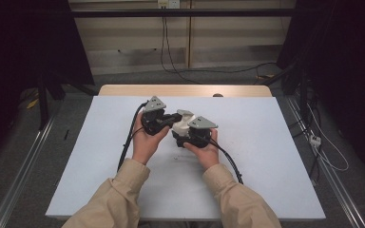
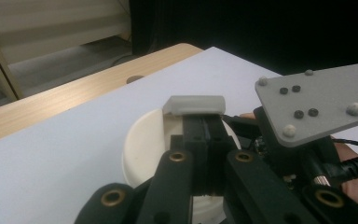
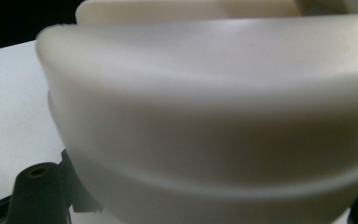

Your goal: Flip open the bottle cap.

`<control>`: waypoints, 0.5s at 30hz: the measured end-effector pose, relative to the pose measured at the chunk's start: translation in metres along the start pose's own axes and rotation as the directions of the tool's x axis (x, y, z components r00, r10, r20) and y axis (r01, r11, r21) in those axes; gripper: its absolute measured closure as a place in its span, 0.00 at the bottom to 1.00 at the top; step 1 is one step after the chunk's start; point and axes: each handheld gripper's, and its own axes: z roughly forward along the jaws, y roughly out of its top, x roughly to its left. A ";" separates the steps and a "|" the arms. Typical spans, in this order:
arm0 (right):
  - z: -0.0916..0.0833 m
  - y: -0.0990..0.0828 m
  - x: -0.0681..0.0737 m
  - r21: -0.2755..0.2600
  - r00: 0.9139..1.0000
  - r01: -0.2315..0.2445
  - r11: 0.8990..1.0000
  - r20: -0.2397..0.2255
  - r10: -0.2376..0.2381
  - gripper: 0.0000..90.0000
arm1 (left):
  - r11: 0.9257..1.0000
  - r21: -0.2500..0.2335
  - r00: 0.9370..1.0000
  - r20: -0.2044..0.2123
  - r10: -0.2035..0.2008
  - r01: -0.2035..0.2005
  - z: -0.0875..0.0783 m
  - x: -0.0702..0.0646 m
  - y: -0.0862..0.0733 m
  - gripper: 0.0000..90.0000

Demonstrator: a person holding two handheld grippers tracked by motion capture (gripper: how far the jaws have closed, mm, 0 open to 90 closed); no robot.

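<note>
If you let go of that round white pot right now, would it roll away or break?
The white pot looks thick-walled and stiff, like hard plastic, so it probably wouldn't bend or break easily. Being round, it might roll if tipped on its side. Its smooth, slightly shiny wall looks a bit slippery, which may be why both the left gripper and right gripper are on it.

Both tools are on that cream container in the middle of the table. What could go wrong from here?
1. The left tool pinches only the small grey tab on the round cream plastic container; it might slip off.
2. The right tool sits very close to the left one, so they could collide.
3. If the lid pops suddenly, the container may drop onto the white table.
</note>
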 end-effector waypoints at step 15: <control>0.000 0.000 0.000 0.002 1.000 -0.001 1.000 0.001 0.001 0.21 | 1.000 -0.005 1.000 0.011 -0.015 0.015 0.010 0.001 0.008 1.00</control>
